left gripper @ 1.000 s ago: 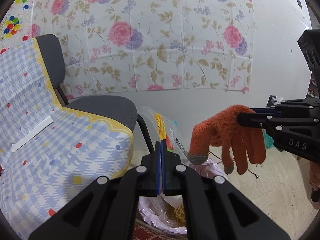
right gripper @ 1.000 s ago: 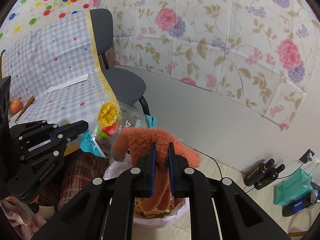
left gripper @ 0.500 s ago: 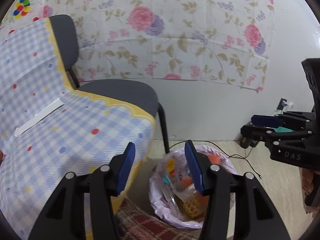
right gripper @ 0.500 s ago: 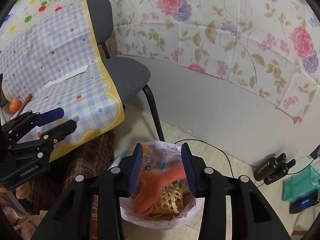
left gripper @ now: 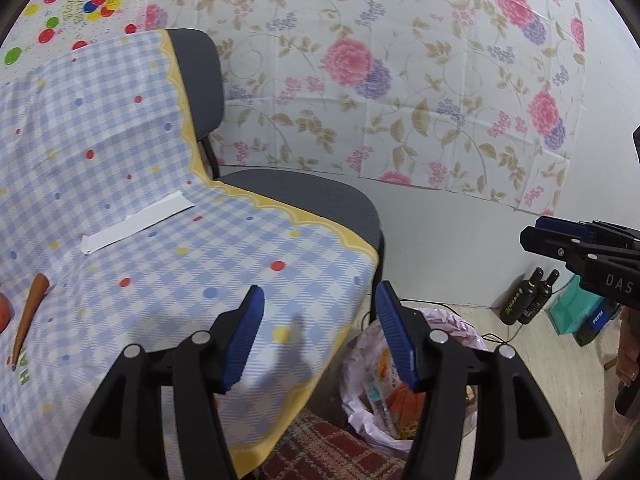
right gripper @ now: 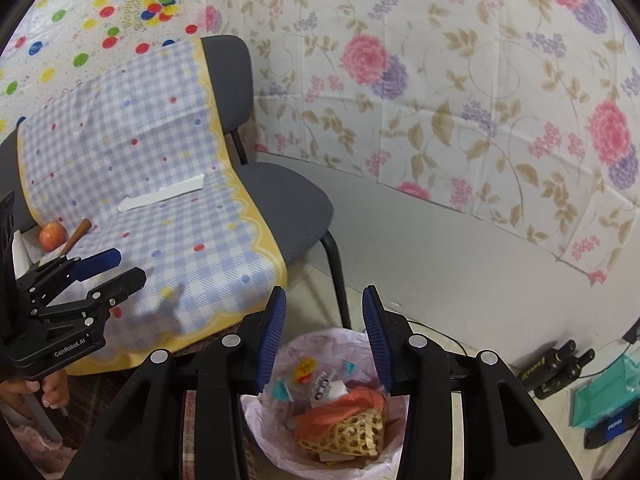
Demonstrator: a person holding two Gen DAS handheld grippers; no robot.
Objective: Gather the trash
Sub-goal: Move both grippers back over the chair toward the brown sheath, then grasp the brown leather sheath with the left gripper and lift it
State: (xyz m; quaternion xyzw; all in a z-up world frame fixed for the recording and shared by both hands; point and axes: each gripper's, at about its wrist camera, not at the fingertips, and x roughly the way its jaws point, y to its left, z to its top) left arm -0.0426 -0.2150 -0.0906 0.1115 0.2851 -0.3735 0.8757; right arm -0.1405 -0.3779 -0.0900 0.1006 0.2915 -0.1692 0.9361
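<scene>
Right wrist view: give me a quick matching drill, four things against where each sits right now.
Things:
1. orange glove
2. apple
3. white paper strip
4. two dark bottles

Places:
A. floor by the wall
B. middle of the checkered cloth
C. in the trash bag, on the wicker basket
D. beside the carrot

Pairs: 1-C, 2-D, 3-B, 4-A

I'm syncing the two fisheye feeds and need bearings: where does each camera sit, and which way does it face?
Left wrist: on the left hand-held gripper, open, facing the checked cloth and chair; the right hand-held gripper enters at right.
Right wrist: on the right hand-held gripper, open, looking down at the trash bin holding the orange glove; the left hand-held gripper and its holder's fingers show at left.
Shared: chair, cloth, white paper strip, bin, black bottles.
</scene>
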